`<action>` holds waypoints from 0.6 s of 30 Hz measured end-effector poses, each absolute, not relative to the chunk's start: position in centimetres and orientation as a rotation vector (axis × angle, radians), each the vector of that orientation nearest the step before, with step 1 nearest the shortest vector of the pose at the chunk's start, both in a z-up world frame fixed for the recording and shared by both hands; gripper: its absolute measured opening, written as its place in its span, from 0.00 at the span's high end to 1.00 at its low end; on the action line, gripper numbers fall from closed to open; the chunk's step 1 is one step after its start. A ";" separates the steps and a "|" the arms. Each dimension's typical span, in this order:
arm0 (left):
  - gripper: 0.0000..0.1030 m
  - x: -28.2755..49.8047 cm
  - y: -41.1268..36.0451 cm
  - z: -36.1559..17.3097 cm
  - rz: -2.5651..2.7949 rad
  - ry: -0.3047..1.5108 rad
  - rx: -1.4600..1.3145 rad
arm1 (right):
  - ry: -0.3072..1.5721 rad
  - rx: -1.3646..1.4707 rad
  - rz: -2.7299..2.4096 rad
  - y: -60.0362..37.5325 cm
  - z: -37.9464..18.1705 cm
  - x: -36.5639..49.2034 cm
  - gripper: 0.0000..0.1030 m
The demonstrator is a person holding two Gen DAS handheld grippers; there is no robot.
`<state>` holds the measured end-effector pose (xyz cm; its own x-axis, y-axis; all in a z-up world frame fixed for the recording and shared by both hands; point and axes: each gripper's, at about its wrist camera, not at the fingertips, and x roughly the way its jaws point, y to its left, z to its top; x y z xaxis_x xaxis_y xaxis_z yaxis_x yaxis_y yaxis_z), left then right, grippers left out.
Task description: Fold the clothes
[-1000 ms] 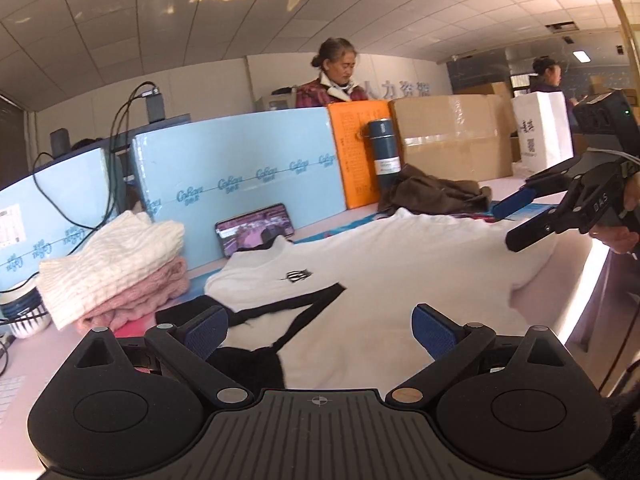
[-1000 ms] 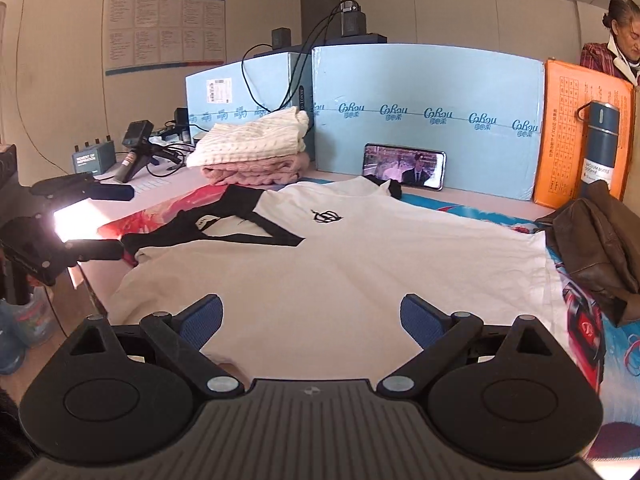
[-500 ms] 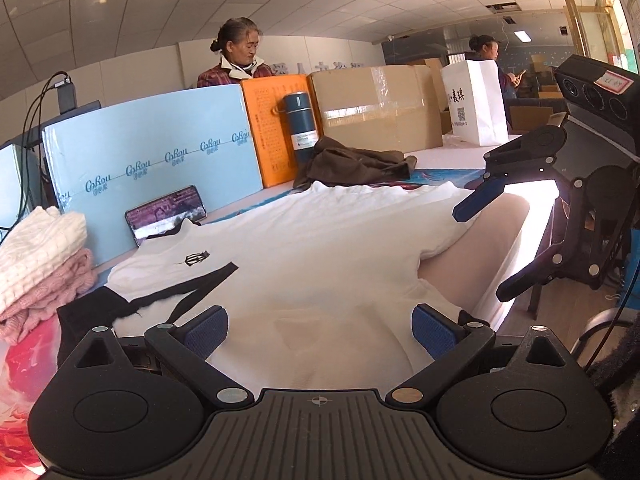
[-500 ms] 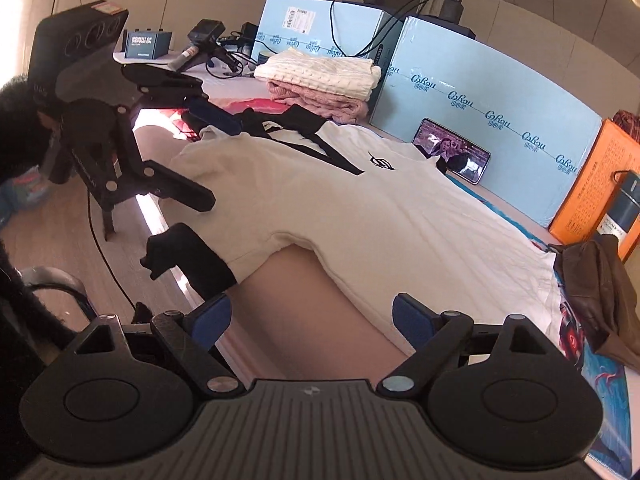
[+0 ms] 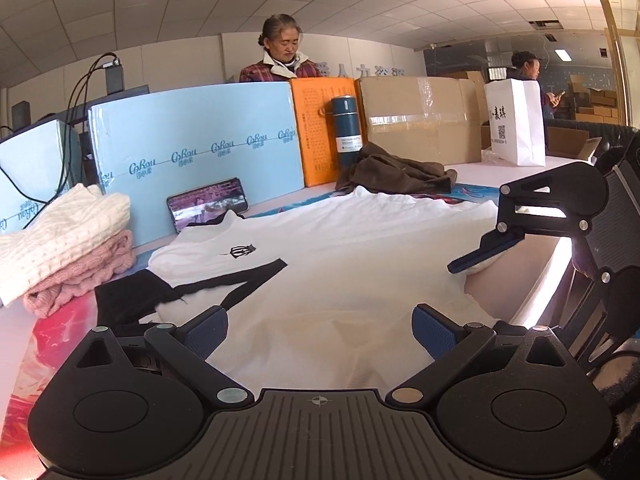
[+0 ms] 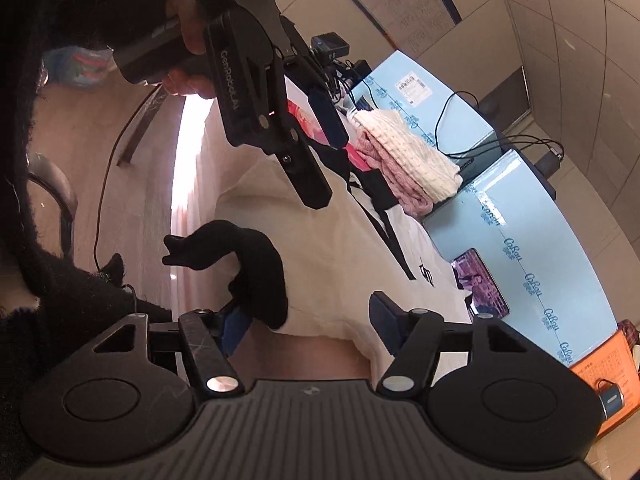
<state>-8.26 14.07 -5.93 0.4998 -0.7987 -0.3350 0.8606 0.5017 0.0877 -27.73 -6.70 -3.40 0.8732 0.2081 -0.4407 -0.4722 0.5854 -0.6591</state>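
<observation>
One pale tabletop (image 5: pixel 472 170) underneath everything. Spread flat across its middle, a white shirt (image 5: pixel 360 248) with black trim and a small black logo on the chest, near hem reaching the near edge. Standing along the far side, blue foam boards (image 5: pixel 192 140), with a taped cardboard box (image 5: pixel 420 120) further right. Stacked at the far left, just beside the shirt's collar, two folded sweaters (image 5: pixel 68 240), cream on pink. Crumpled at the far right of the shirt, a brown jacket (image 5: pixel 396 176). Behind that, upright, a dark flask (image 5: pixel 347 128). Propped against the boards, a phone (image 5: pixel 208 202) with its screen lit.

Left gripper (image 5: pixel 320 326) above the near hem, fingers spread wide, holding nothing. Right gripper (image 6: pixel 310 320) at the shirt's right edge, fingers spread either side of the hanging fabric, black cuff (image 6: pixel 256 264) draped against the left finger.
</observation>
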 end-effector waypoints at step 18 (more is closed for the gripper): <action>0.03 -10.4 15.7 -5.0 -1.420 0.227 0.032 | 0.267 -0.211 0.395 -13.7 1.7 -24.4 0.89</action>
<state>-10.43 15.70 -5.02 0.1320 -0.9756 -0.1757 0.9817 0.1532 -0.1134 -24.45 -13.74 1.67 0.8887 0.3501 -0.2959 -0.4052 0.9018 -0.1500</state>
